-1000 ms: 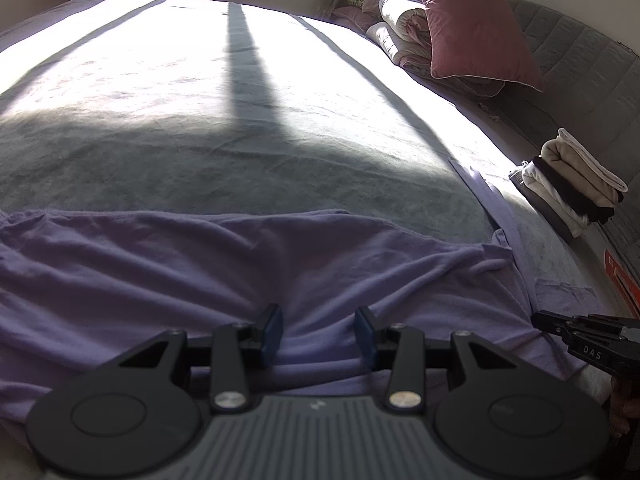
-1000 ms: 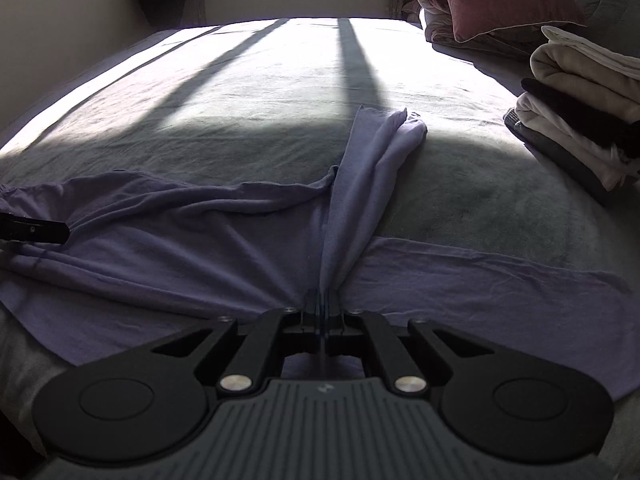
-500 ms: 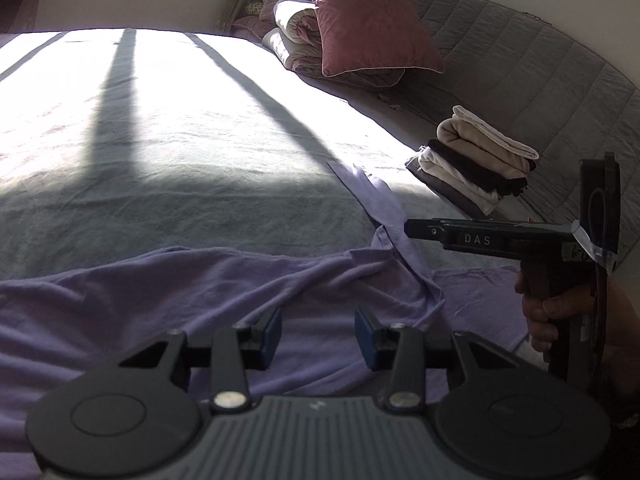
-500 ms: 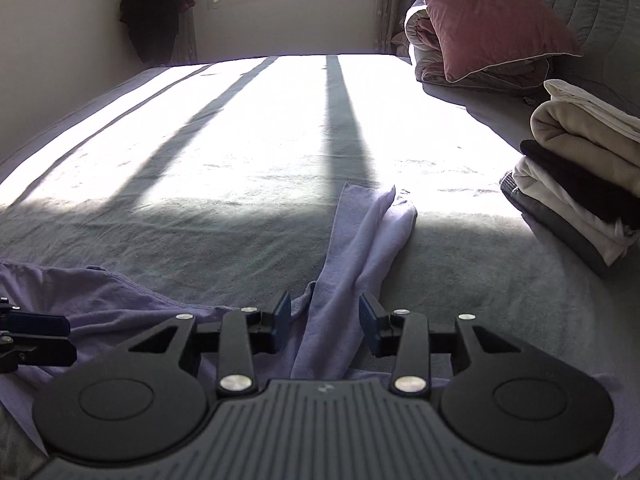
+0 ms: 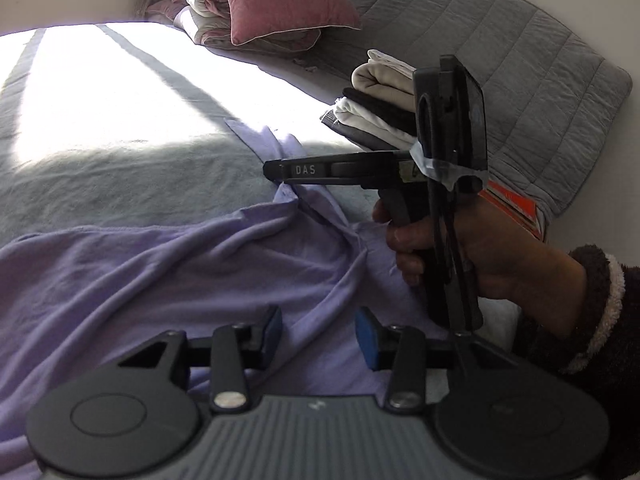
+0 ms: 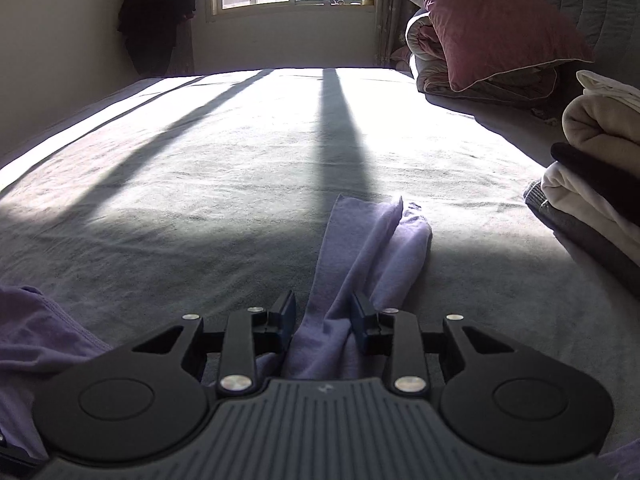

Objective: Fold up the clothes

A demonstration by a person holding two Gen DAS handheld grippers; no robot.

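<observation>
A lavender long-sleeved garment (image 5: 168, 280) lies rumpled on the grey bed (image 5: 120, 168). Its sleeve (image 6: 368, 248) stretches away from me toward the sunlit patch. My left gripper (image 5: 318, 334) hovers open over the garment's body, and nothing sits between its blue pads. The right gripper (image 6: 324, 316) straddles the base of the sleeve, and its jaws are closing with the bunched fabric between them. In the left wrist view the right gripper (image 5: 272, 170) shows side-on above the sleeve, held by a person's hand (image 5: 480, 248) in a dark fuzzy cuff.
A stack of folded clothes (image 5: 380, 112) (image 6: 600, 160) sits at the bed's right side by the quilted grey headboard (image 5: 520, 60). A pink pillow (image 6: 488, 20) rests on a rolled duvet (image 6: 424, 52) at the far corner. An orange-red item (image 5: 512, 208) lies near the bed edge.
The right gripper let go of the sleeve, opened wide, moved further along it and has narrowed around it again. The left gripper swung right, bringing the right hand into its view.
</observation>
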